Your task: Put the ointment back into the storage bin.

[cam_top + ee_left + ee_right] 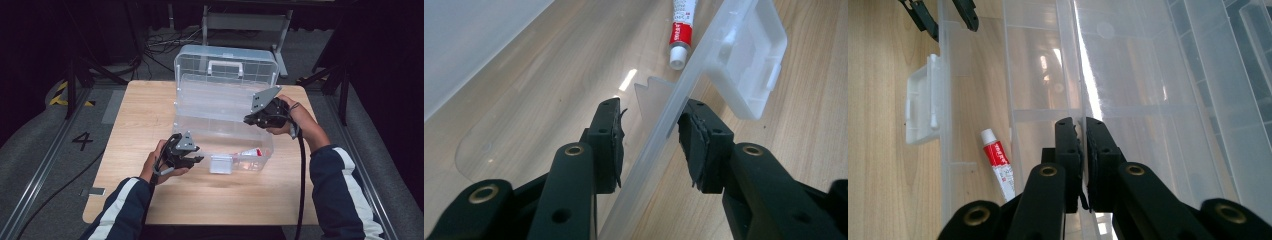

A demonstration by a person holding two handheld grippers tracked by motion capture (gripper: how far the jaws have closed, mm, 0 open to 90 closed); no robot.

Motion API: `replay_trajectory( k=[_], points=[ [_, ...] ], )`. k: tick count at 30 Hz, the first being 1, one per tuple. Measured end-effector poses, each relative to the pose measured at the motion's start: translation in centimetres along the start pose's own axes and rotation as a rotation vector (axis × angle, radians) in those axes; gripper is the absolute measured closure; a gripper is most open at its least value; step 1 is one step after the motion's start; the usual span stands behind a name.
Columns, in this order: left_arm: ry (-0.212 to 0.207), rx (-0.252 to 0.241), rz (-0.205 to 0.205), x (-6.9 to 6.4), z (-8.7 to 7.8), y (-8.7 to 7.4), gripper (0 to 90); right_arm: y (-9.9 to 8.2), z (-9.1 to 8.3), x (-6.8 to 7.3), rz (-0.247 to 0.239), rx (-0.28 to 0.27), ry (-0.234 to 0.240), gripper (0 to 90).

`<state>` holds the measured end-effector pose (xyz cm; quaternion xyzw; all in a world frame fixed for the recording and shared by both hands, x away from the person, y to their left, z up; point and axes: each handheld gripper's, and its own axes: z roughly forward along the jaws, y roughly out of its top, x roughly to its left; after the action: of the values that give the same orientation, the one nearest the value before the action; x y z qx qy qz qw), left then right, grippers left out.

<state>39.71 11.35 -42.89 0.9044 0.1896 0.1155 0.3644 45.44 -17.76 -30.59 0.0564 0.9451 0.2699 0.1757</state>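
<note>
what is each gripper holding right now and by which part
The right gripper is shut on the thin edge of the inner tray of the clear box. The left gripper straddles the box's front wall without pinching it.

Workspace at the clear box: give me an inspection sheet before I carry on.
Surface: wooden table, bare around the box.
Job's things: clear plastic box open, lid up; red-and-white tube lying inside near the front wall; white latch hanging outside the front.
Clutter: nothing seen.
Grippers: left gripper astride the front wall, pads not pressing; right gripper shut on a clear inner tray edge.
Cables: black cable trailing from the right gripper; loose cables on the floor behind.
Surroundings: grey floor, metal frame legs, a painted 4.
</note>
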Motion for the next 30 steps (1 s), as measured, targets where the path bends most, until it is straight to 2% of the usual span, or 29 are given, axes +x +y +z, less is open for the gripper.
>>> replay_trajectory(
  k=[6, 13, 27, 30],
  points=[
    [0.011, -0.01, -0.003, -0.3, 0.1, 0.1, 61.1, -0.2, 0.0, 0.2, 0.0, -0.009, -0.006, 86.2],
    [0.018, -0.005, 0.023, -0.7, 0.5, 0.5, 61.5, -0.3, 0.0, 0.5, -0.008, -0.011, -0.008, 85.9],
    [0.012, -0.032, 0.0, -0.8, 0.6, 0.5, 61.8, -0.8, 0.1, 1.4, -0.019, -0.024, 0.001, 85.6],
    [0.017, -0.041, -0.003, -0.9, 0.7, 0.6, 61.9, -0.8, 0.1, 1.6, -0.017, -0.029, -0.014, 85.2]
  ],
)
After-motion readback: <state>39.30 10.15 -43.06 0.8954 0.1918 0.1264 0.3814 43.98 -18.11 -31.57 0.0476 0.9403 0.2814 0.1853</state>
